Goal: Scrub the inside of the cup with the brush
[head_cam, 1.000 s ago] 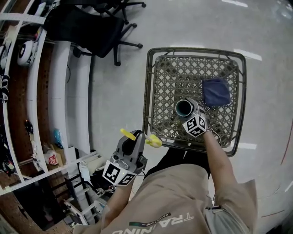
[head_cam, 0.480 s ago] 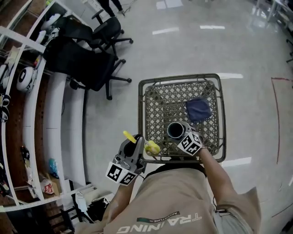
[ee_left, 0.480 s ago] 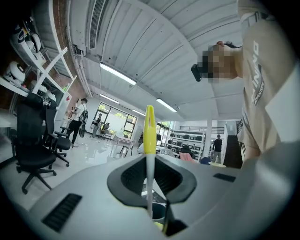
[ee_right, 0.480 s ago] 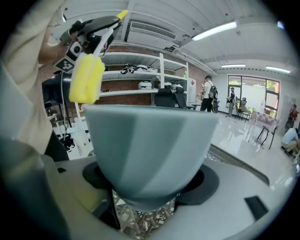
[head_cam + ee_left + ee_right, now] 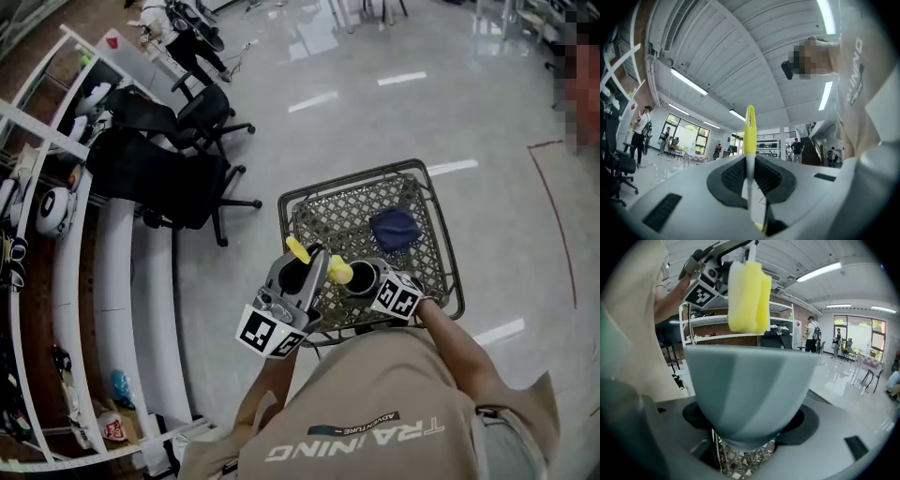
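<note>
1 cup (image 5: 360, 277), likely rigid and slick: I am clamping its base in the fingers of the right gripper (image 5: 377, 283) over the mesh surface (image 5: 337, 220). 1 sponge brush (image 5: 749, 131): fingers of the left gripper (image 5: 750, 174) pinching its thin handle.

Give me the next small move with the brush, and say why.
Probably lower the left gripper so the yellow head of the brush drops into the cup. That head hangs just above the rim, not yet inside, while the right gripper holds the cup upright.
</note>
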